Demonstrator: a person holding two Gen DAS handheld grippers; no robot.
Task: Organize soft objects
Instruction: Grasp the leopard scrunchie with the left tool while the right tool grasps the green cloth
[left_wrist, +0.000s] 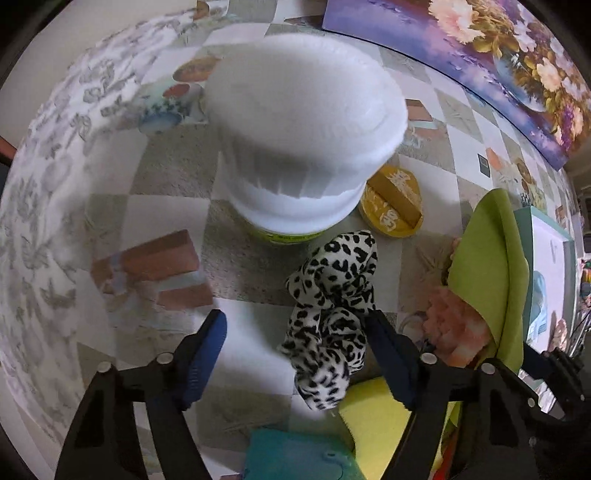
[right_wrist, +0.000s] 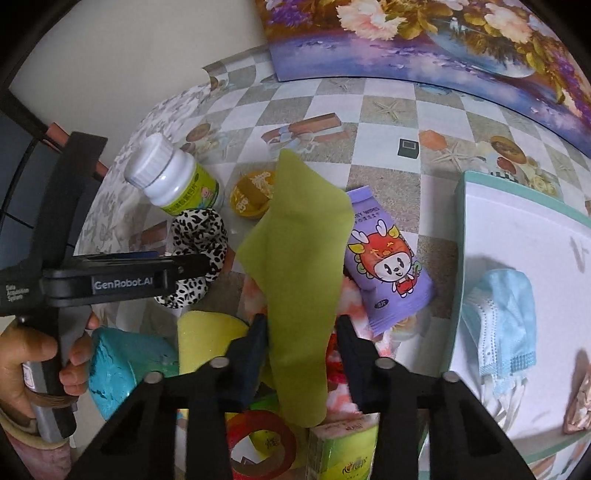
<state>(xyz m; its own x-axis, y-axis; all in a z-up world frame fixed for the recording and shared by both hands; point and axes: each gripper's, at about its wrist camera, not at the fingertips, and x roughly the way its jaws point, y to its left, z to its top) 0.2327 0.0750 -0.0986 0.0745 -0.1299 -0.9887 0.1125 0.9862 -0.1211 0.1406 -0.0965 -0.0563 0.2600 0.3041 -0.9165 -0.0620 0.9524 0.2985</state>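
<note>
- Nearest the lens, the right gripper (right_wrist: 299, 336) has a green cloth (right_wrist: 295, 266) between its jaws; the cloth stands up out of them, but I cannot tell whether the pads pinch it
- The left gripper (left_wrist: 295, 328) points down with its jaws apart around a leopard-print scrunchie (left_wrist: 332, 314), whose edge lies against one blue pad (left_wrist: 388, 347), not clamped
- A white tray (right_wrist: 517, 236) to the right already holds a blue face mask (right_wrist: 506, 314), so it seems the place for soft things
- Risk: the white pill bottle (left_wrist: 303, 129) stands touching the scrunchie, so a closing jaw or a lift could knock it over
- Risk: the limp cloth could slip free or drag over the purple wipes pack (right_wrist: 388, 258) just beside it
- Crowding the pile: a yellow sponge (right_wrist: 207, 332), a teal sponge (right_wrist: 122, 365), a yellow round tin (left_wrist: 395, 203) and a red tape roll (right_wrist: 258, 439)
</note>
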